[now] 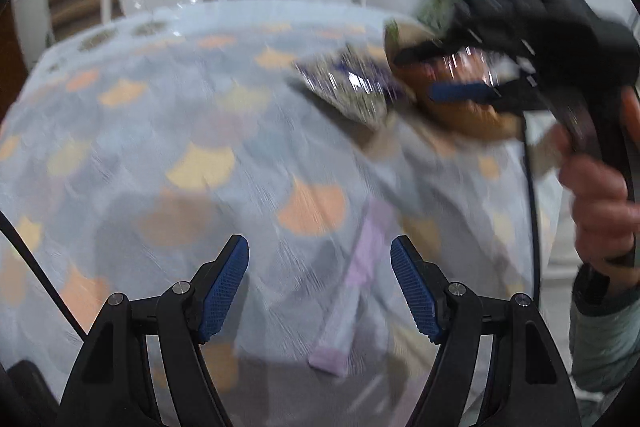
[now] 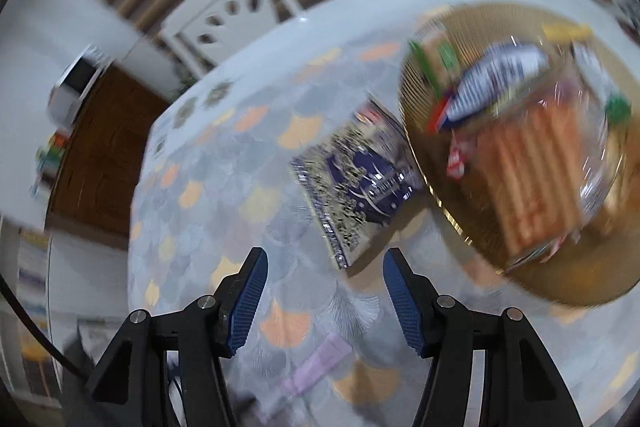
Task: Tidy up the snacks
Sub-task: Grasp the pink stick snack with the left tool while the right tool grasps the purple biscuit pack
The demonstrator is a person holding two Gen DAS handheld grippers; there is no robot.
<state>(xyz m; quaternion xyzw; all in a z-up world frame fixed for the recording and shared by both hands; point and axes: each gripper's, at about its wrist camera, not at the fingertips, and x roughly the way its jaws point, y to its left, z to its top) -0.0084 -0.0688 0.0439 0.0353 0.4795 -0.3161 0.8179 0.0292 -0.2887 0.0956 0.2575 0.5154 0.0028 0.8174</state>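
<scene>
While most snacks already fill the round golden woven tray (image 2: 532,283), a shiny purple-and-silver packet (image 2: 360,183) leans on its rim and a lilac stick pack (image 1: 352,291) lies nearer; left tool (image 1: 320,291) and right tool (image 2: 322,303) both gape wide, holding nothing.

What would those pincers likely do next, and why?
Probably the right gripper moves forward to the purple-and-gold packet. Both grippers are open and empty, and that packet lies on the tablecloth against the round tray's rim, outside it, while other snacks already sit inside.
</scene>
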